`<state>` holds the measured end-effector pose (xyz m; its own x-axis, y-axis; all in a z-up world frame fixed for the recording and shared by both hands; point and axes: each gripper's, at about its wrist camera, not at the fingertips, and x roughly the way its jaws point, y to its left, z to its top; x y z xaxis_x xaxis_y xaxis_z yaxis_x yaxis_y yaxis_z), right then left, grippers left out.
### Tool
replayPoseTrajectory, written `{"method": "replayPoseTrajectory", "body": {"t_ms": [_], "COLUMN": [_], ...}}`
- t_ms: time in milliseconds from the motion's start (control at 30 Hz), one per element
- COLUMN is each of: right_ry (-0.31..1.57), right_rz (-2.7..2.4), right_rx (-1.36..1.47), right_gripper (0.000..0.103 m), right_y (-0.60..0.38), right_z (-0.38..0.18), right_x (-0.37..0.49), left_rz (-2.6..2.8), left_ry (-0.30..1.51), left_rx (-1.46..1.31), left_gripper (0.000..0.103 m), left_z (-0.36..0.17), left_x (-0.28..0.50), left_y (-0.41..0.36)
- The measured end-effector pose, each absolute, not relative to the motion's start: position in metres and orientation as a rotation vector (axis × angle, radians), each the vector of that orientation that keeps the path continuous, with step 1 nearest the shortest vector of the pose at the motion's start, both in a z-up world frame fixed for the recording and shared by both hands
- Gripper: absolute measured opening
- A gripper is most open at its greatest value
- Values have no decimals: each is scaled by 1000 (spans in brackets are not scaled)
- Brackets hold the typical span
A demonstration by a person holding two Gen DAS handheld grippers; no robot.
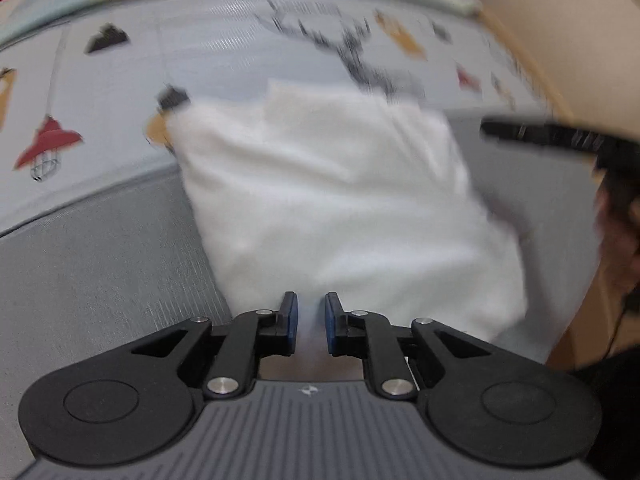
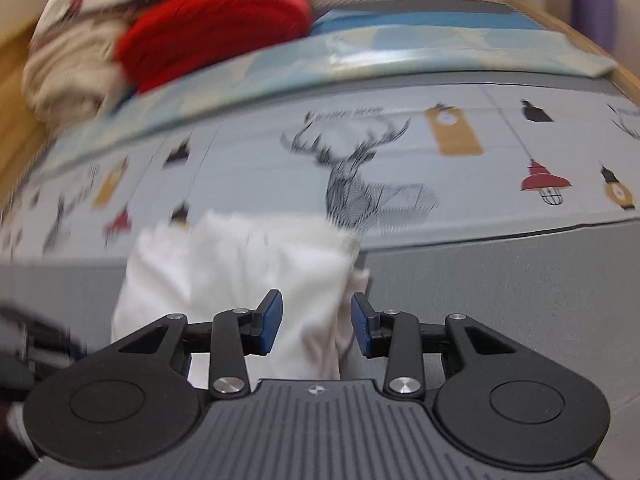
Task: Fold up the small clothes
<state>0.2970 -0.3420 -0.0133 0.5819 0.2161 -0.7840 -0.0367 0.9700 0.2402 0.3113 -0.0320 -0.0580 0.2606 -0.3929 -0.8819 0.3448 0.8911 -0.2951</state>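
So the left gripper (image 1: 311,322) has its blue pads nearly together with a thin bit of the white fabric garment (image 1: 340,200) running between them. It looks clenched on the near hem, though the blur means I wouldn't swear the pads are biting. Pinching that edge makes sense if you want to drag or flip it over for a fold.

The right gripper (image 2: 316,322) is released: its pads stand apart with the right edge of the same white cloth (image 2: 240,272) sitting loosely between them, not pressed. My guess is it's lining up for a corner.

The garment lies roughly flat and partly doubled over on the bed, across the line where the grey sheet (image 1: 100,272) meets the pale printed cover with deer and lamp drawings (image 2: 400,152). It's well in from the bed's edges. A red folded cloth (image 2: 216,20) and a beige pile (image 2: 72,76) sit off at the far left corner, out of the way.
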Motion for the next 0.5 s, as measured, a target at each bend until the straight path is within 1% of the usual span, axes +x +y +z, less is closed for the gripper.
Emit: {"method": "replayPoseTrajectory", "body": {"t_ms": [133, 333, 367, 400, 433, 467, 500], "right_ry": [976, 1073, 1061, 1038, 1008, 984, 982], "right_rz": [101, 91, 94, 86, 58, 27, -6], "right_rx": [323, 390, 386, 388, 400, 419, 415], "right_gripper": [43, 43, 28, 10, 5, 4, 0], "right_y": [-351, -345, -344, -345, -348, -352, -355], "right_z": [-32, -64, -64, -62, -59, -57, -57], "right_x": [320, 340, 341, 342, 342, 341, 341], "left_rz": [-361, -203, -191, -186, -184, -188, -198], "left_ry": [1168, 1125, 1120, 1115, 1106, 1098, 1091], "left_rx": [-129, -318, -348, -365, -378, -379, -378], "left_gripper": [18, 21, 21, 21, 21, 21, 21], "left_z": [-53, -53, -54, -54, -54, -54, -54], "left_x": [325, 348, 353, 357, 360, 365, 369], "left_y": [-13, 14, 16, 18, 18, 18, 16]}}
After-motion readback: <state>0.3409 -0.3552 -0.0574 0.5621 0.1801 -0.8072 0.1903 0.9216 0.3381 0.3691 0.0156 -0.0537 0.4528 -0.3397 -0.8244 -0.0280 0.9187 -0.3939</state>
